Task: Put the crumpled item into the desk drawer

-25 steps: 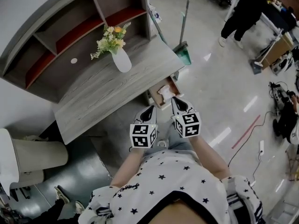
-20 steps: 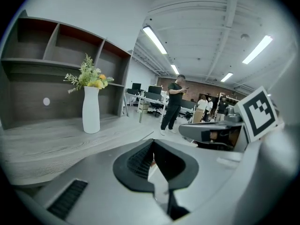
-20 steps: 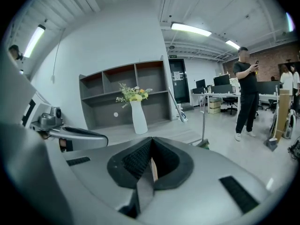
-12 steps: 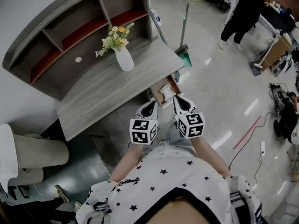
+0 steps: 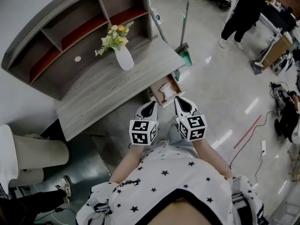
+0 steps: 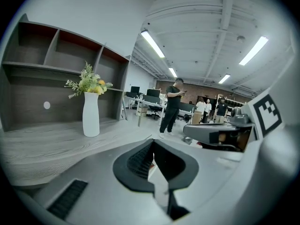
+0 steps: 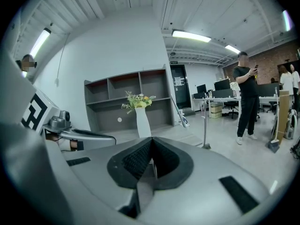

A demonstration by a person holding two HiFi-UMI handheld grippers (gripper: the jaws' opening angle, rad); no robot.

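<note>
Two grippers, the left gripper [image 5: 150, 106] and the right gripper [image 5: 179, 101], are held side by side in front of a person in a star-print shirt [image 5: 176, 177], each with its jaws pressed together and nothing between them. The left gripper view [image 6: 152, 146] and the right gripper view [image 7: 151, 156] both show the dark ribbed pads meeting along a single line. Just beyond the two tips, the desk drawer [image 5: 176, 82] stands pulled out from under the right end of the grey wooden desk [image 5: 108, 86], and the white crumpled item [image 5: 167, 91] lies inside it, apart from both grippers. A white vase [image 5: 124, 59] of flowers [image 5: 112, 36] stands on the desktop before a shelf unit [image 5: 70, 29] with red-lined compartments. A green dustpan and broom [image 5: 184, 50] lean by the desk's end, and another person in dark clothes [image 5: 243, 11] stands well off across the glossy floor.
</note>
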